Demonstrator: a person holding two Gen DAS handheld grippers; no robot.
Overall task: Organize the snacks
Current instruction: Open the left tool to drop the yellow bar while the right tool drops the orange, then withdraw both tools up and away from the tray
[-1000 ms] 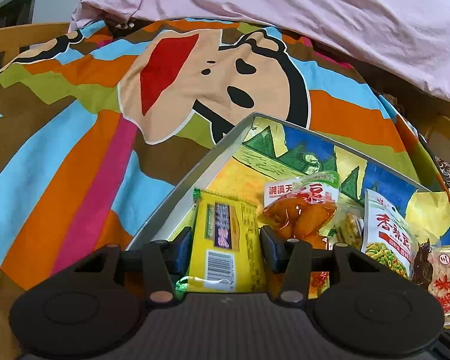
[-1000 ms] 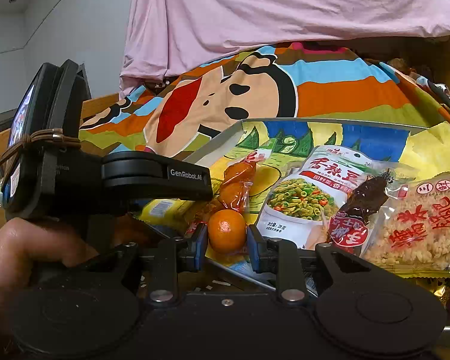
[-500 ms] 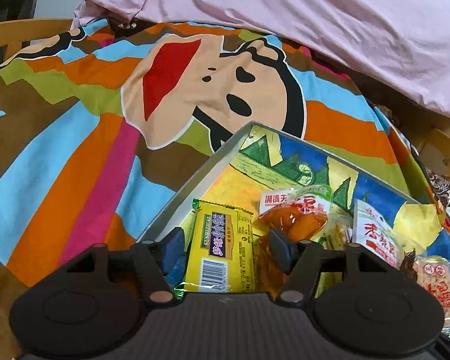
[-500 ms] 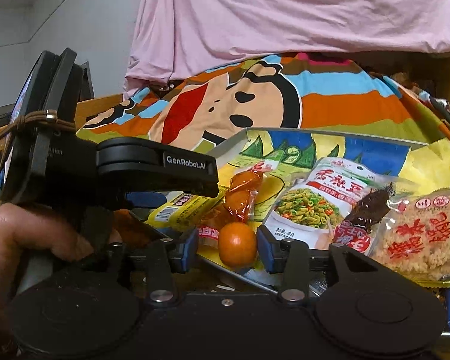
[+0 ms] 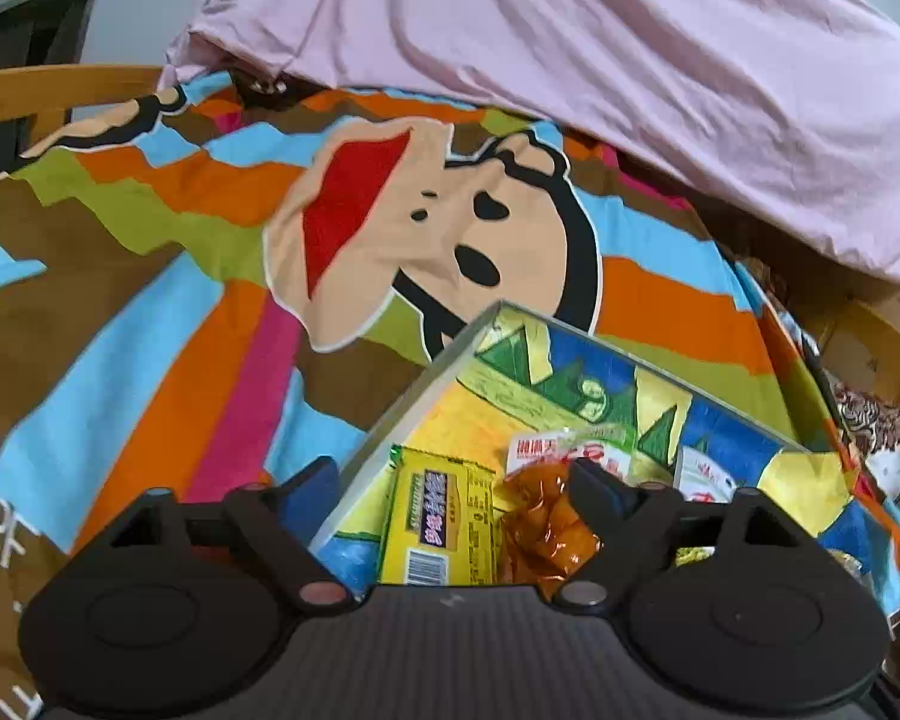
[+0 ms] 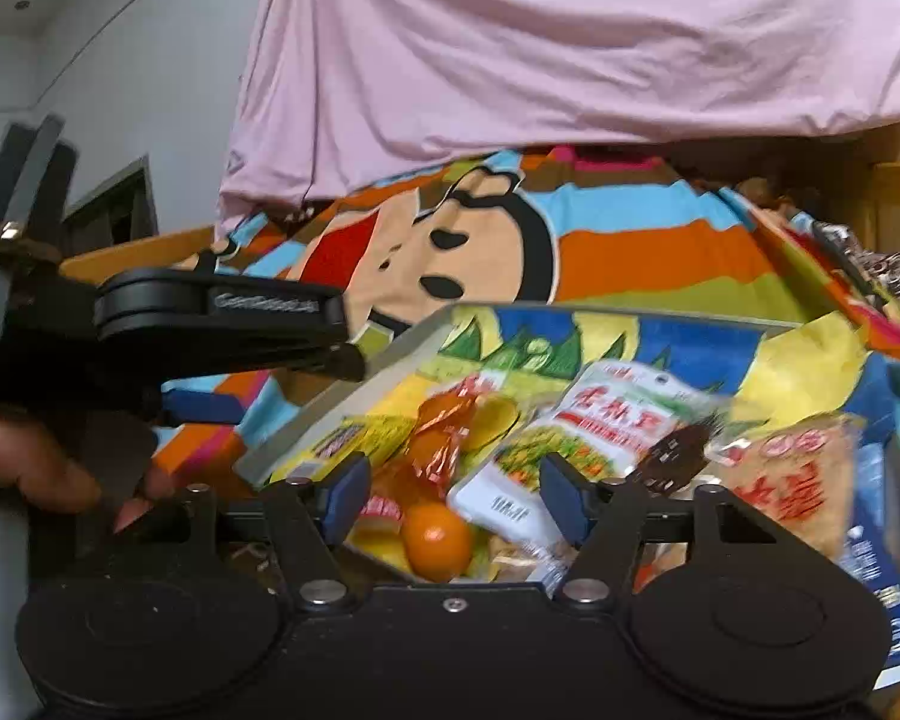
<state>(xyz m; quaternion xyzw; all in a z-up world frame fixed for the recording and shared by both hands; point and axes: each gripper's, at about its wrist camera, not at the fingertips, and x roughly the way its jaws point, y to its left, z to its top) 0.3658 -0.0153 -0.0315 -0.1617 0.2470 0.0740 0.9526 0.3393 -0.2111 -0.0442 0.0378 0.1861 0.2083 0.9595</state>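
Two snacks lie released in the shallow picture-printed tray [image 6: 354, 384]: a yellow wrapped bar [image 5: 441, 525] and a small orange fruit [image 6: 437, 540]. We find the left tool [image 5: 450, 489] and right tool [image 6: 453, 498] spread, having just been opening, pinching nothing. We judge placement done; next comes fetching another snack.

Both tongs have just opened — yellow packet [image 5: 441, 531] and orange [image 6: 437, 540] released.
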